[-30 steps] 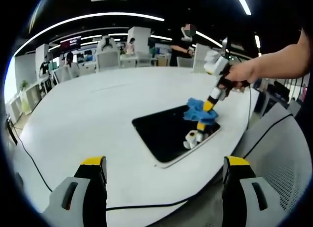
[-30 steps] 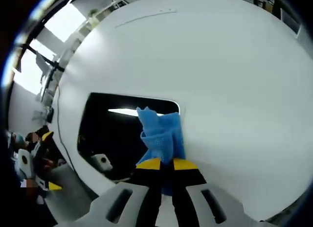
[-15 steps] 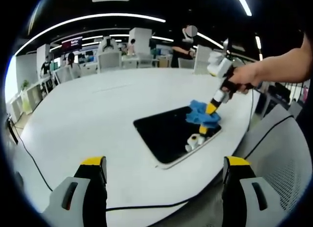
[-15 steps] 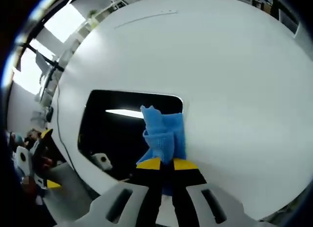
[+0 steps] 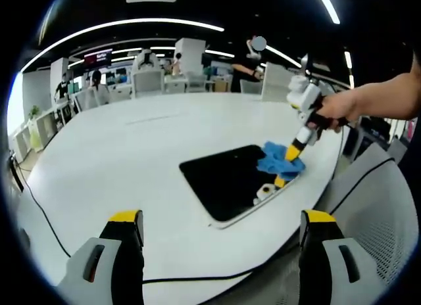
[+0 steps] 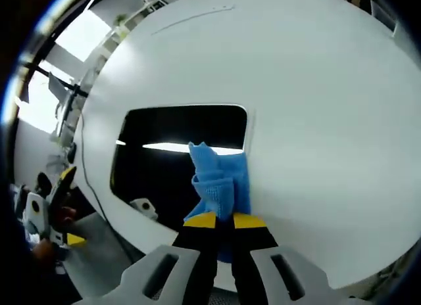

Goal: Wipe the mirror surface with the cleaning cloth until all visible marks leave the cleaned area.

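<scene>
1. we see a large white round table, its bare top taking up most of both views.
2. a black cable runs over the table's near-left edge.
3. white chairs stand beyond the far edge.
4. people stand in the background office.
5. long ceiling light strips curve overhead.
6. a grey mesh chair back sits at right.

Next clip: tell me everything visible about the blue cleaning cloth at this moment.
The blue cleaning cloth is a soft, napped fabric, bunched and folded, not spread flat. The right gripper is shut on it, its yellow-tipped jaws pinching one end while the free end fans out ahead. The cloth rests on the dark mirror at its edge, partly overlapping the white table. The left gripper view shows it at the mirror's far right corner, under the person's hand.
</scene>
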